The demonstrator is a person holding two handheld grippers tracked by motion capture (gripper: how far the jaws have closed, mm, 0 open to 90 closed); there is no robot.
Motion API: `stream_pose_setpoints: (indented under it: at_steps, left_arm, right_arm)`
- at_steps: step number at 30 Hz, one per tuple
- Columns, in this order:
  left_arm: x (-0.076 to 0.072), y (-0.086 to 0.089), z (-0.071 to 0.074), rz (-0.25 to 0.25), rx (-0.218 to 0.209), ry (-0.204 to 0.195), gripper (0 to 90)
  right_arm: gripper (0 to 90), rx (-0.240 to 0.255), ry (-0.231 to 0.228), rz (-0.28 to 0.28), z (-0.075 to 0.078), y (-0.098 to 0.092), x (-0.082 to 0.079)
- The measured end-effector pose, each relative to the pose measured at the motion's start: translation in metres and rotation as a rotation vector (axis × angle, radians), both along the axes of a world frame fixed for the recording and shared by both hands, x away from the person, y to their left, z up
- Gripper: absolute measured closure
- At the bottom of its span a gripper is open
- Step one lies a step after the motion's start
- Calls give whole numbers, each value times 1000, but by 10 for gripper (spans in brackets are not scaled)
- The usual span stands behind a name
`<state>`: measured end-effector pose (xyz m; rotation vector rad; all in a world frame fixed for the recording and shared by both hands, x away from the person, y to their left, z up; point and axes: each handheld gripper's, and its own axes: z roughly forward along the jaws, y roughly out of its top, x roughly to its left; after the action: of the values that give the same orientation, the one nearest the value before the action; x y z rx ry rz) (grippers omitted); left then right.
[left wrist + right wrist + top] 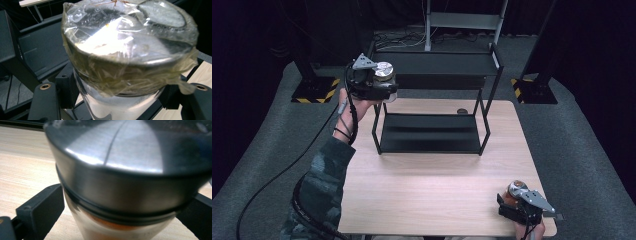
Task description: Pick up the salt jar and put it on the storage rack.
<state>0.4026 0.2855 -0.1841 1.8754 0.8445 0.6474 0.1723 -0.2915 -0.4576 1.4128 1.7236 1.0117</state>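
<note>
Jars fill both grips. The left hand-held gripper (384, 84) is raised at the upper left corner of the black metal two-tier shelf rack (437, 135), its jaws clamped on a clear glass jar with white contents and a metal lid wrapped in crinkled clear film (125, 50). In the left gripper view the jar stands upright between the black jaws, which press on its body just below the lid, and the rack's dark upper shelf lies behind it. The jar hangs in the air level with that top shelf, clear of the light wooden counter (437, 190).

The right hand-held gripper (510, 196) sits at the near right corner of the counter, well apart from the rack. Its jaws are closed on a glass jar with orange-brown contents and a brushed steel lid (125, 177), gripping the body under the lid's dark rim. Whether this jar's base touches the counter cannot be told.
</note>
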Motion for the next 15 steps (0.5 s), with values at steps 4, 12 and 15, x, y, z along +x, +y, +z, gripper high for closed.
stream_pose_setpoints:
  at_steps: [4,12,15]
  left_arm:
    - [1,0,6,-6,-3,0,310]
    - [2,-2,17,-11,-4,2,310]
    - [3,-2,21,-13,-3,1,310]
  right_arm:
    - [0,1,0,-1,0,0,0]
    - [0,2,0,-1,0,0,0]
    - [0,0,0,-1,0,0,0]
